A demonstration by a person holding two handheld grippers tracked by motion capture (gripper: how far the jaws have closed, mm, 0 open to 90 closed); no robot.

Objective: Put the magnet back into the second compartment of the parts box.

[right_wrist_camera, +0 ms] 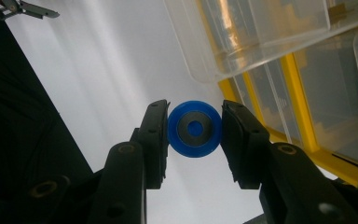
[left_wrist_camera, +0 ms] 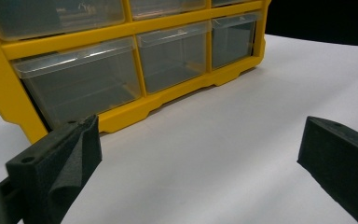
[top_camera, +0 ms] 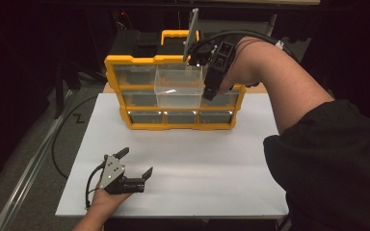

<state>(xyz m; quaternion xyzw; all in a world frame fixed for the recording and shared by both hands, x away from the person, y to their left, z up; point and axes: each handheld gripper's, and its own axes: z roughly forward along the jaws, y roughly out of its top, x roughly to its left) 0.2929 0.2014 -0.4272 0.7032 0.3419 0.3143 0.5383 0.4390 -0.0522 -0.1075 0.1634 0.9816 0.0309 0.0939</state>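
Our right gripper (right_wrist_camera: 194, 135) squeezes the blue wheel (right_wrist_camera: 194, 129) in its jaws, just beside the pulled-out clear drawer (top_camera: 179, 86); our left gripper (top_camera: 134, 163) rests with jaws apart.

Left gripper (top_camera: 134, 162) low by near table edge, hand (top_camera: 107, 198) under it, jaws spread wide, nothing between. Right gripper (top_camera: 209, 91) raised, pointing down, forearm (top_camera: 284, 77) arched over from right; pads (right_wrist_camera: 154, 135) clamped on small round piece.

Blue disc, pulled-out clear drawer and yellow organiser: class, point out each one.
blue disc (right_wrist_camera: 194, 129), right gripper view, its grey centre ring.
clear drawer (top_camera: 178, 89), high view, its front wall.
yellow organiser (top_camera: 114, 61), high view, its top left corner.
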